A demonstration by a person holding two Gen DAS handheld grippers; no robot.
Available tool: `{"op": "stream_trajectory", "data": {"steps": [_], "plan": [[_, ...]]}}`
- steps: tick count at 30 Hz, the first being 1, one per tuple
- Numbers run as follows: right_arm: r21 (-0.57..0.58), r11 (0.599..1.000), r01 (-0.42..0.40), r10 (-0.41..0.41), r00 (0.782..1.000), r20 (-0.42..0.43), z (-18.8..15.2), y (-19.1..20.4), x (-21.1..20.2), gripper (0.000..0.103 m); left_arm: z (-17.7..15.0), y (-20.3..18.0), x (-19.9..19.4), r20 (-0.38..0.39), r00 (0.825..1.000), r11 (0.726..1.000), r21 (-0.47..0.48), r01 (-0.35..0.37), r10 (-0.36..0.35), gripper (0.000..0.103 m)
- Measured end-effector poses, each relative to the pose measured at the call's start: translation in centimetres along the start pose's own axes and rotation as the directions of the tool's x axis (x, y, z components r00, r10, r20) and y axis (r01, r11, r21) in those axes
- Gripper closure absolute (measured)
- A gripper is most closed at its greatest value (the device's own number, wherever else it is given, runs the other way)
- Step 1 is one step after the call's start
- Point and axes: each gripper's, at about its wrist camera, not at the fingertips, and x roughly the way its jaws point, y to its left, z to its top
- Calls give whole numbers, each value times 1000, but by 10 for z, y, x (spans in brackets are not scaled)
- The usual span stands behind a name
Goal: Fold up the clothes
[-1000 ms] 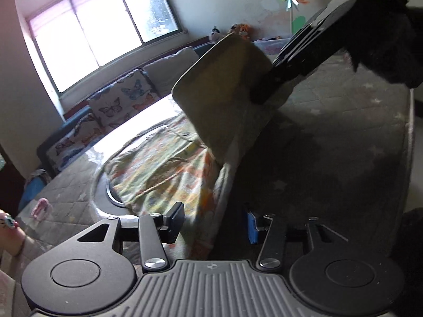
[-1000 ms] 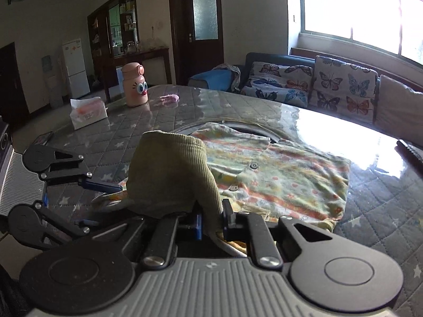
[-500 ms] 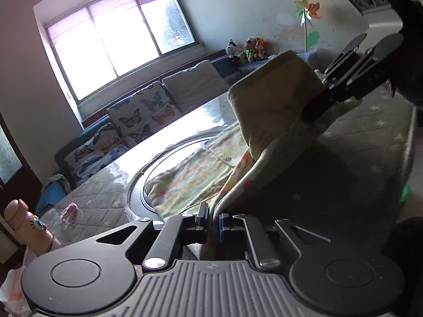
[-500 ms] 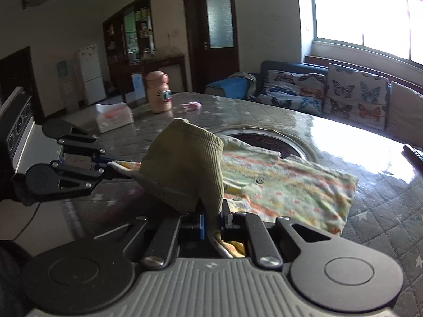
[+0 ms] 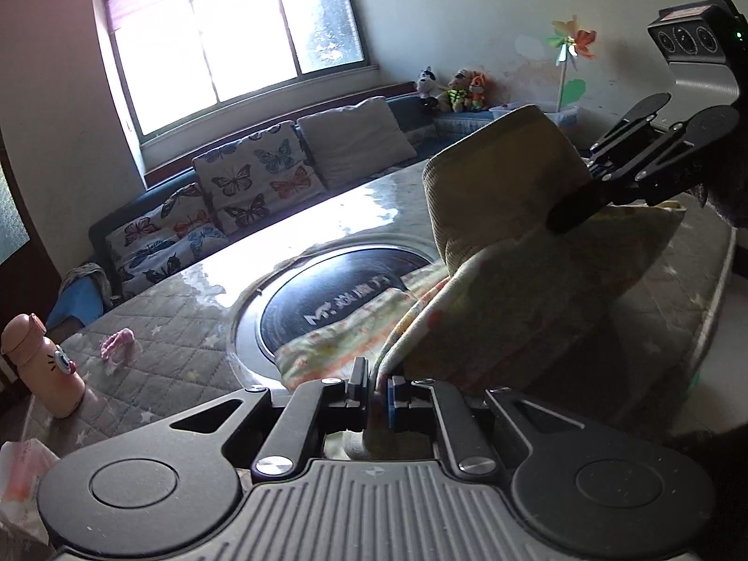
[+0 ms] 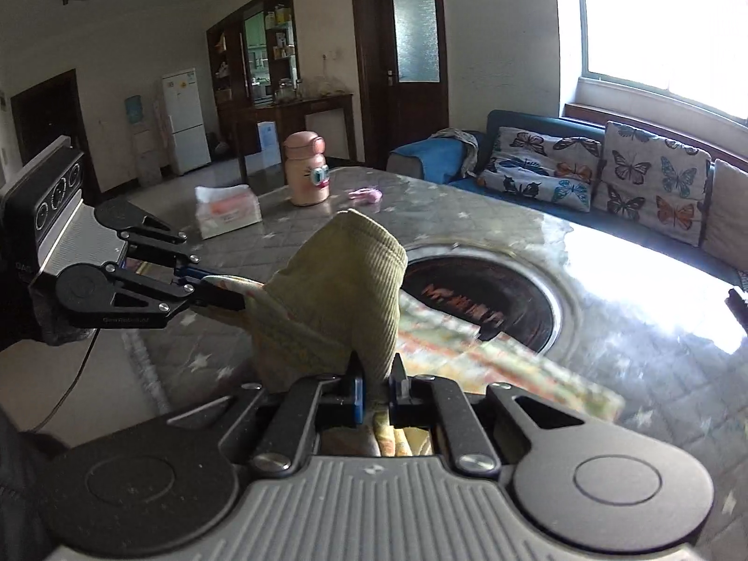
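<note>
The fingers of the left gripper, low centre of the left wrist view, are closed on a thin edge of a patterned child's garment. The fingers of the right gripper, low centre of the right wrist view, are likewise clamped on the cloth, just below its olive ribbed cuff, which stands up in a hump above them.

The garment is lifted between the two grippers at centre frame. Its far part, yellow with orange and green print, trails down onto the table and lies across a dark round inset in the tabletop.

Judging by this, a fold is under way: one end of the garment is raised, ready to be carried over the part lying flat. The next move would call for both grippers to travel together, keeping the held edge taut and level, so it lands square on the flat part without dragging it.

Further out, at upper left of the right wrist view, stand a pink bottle and a tissue pack. A sofa with butterfly cushions lies at right, under a window.
</note>
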Motion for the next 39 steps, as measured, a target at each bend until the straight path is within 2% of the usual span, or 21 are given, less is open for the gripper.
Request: {"op": "stream_trajectory", "data": {"steps": [4,7,13,19,23,25,27,28,31,34,36,39], "plan": [[6,1000,19,-18,1000,-14,17,-20,22,95,17,25,35,-20,1000,1000,-28,-7,7,95],[35,998,44,-43,998,-35,18,-37,51,95,25,42,69,-57,998,999,-37,-11,9,95],[92,991,97,-90,993,-79,20,-71,109,95,24,65,141,-167,986,998,-64,-11,0,95],[156,973,171,-153,981,-120,11,-99,157,89,15,71,176,-212,977,996,-90,-28,8,91],[169,961,221,-207,974,-94,2,-103,153,81,19,76,184,-214,976,995,-84,-45,26,85],[149,959,242,-235,970,-67,-1,-97,141,81,22,82,188,-214,976,995,-80,-60,41,78],[125,956,265,-261,964,-43,-4,-90,130,76,24,89,193,-219,974,994,-85,-72,52,73],[125,957,261,-258,965,-40,-6,-88,128,73,26,92,196,-221,973,993,-85,-82,62,71],[145,964,221,-217,975,-43,-14,-79,119,74,26,99,207,-234,965,986,-82,-142,120,71],[158,965,208,-198,977,-75,-24,-76,123,74,25,110,213,-254,956,975,-129,-183,146,72],[177,962,210,-196,976,-94,-29,-79,127,74,26,115,205,-240,959,968,-163,-191,149,73],[233,949,214,-198,976,-89,-31,-88,125,74,33,108,182,-176,978,972,-183,-147,115,73]]}}
